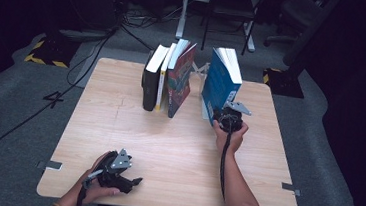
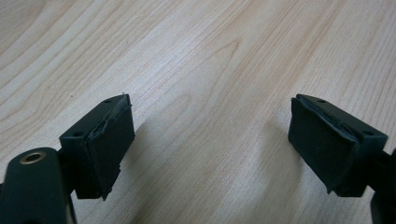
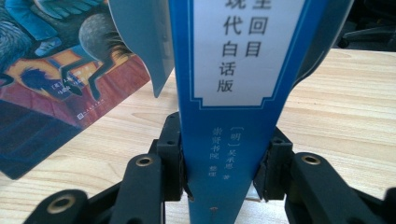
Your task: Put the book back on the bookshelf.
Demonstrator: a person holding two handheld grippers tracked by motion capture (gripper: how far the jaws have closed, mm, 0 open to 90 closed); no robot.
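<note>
A light wooden table (image 1: pixel 167 147) stands on grey carpet, with office chairs and cables in the dark behind it. At the table's far edge, three books lean together: a black book (image 1: pixel 150 82), a thin yellow-spined book (image 1: pixel 162 81) and an illustrated red-covered book (image 1: pixel 180 80) tilted against them. Well apart to the right stands the blue book (image 1: pixel 220 83), upright with its spine toward the person, beside a white bookend (image 1: pixel 204 97).

The right gripper (image 1: pixel 229 118) is at the bottom of the blue book's spine. In the right gripper view its jaws press against both sides of the spine (image 3: pixel 233 116), which carries white-panelled Chinese lettering, so this claw is closed tight on the book.

The left gripper (image 1: pixel 117 173) rests low on the near left part of the table, far from the books. In the left gripper view its jaws stand wide apart over bare wood, holding nothing, with its pads (image 2: pixel 109 144) worn at the edges.
</note>
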